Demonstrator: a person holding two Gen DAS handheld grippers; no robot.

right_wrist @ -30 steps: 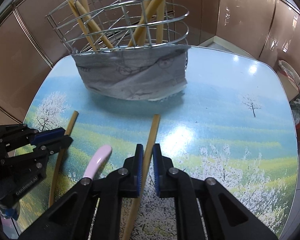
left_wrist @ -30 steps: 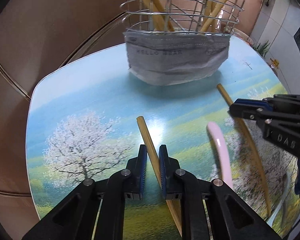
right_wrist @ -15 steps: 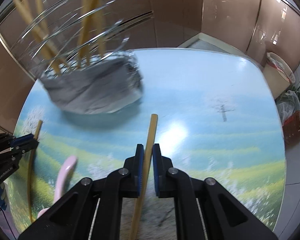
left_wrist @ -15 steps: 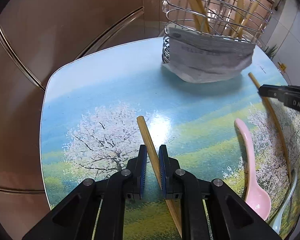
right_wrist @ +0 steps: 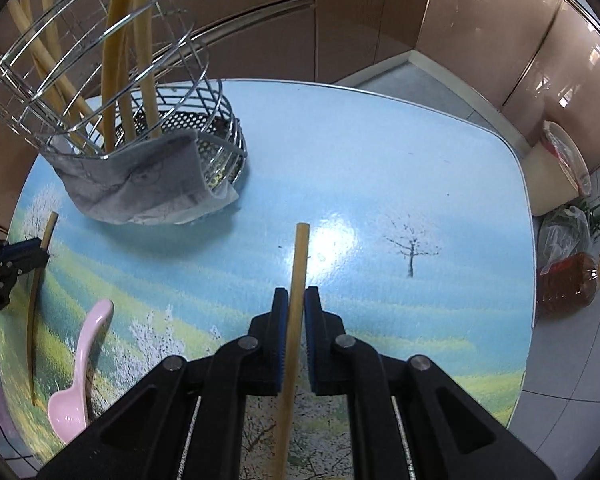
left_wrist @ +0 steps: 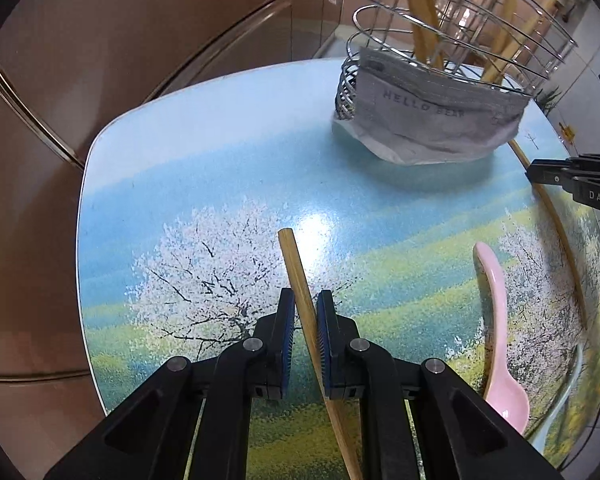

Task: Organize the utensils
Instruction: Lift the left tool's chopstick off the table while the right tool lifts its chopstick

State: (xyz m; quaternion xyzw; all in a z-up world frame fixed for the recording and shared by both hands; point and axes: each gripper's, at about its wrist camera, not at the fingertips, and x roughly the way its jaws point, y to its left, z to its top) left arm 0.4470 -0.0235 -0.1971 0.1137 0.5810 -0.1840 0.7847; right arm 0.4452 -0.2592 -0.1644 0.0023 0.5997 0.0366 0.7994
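My left claw (left_wrist: 303, 334) is pinching a wooden stick (left_wrist: 296, 276). The stick runs up between the two blue pads, and its flat end pokes out above them, near the middle of the left wrist frame. Its other end runs down and out of the bottom of the frame, leaning a little to the right.

My right claw (right_wrist: 296, 332) is pinching a second stick (right_wrist: 298, 272) the same way. That one stands almost straight up the middle of the right wrist frame, with its end above the pads.

Both claws point steeply down at the counter (left_wrist: 220, 184), which has a picture of sky, green hills and white trees on it.

The wire basket (left_wrist: 456, 36) sits in the upper right of the left wrist frame and the upper left of the right one. It holds more sticks and has a grey mask (left_wrist: 432, 120) wrapped round its bottom part.

A pink spoon (left_wrist: 500, 336) lies on the counter at the right of the left wrist frame. Just past it, near the right edge, lies another stick (left_wrist: 556, 236).
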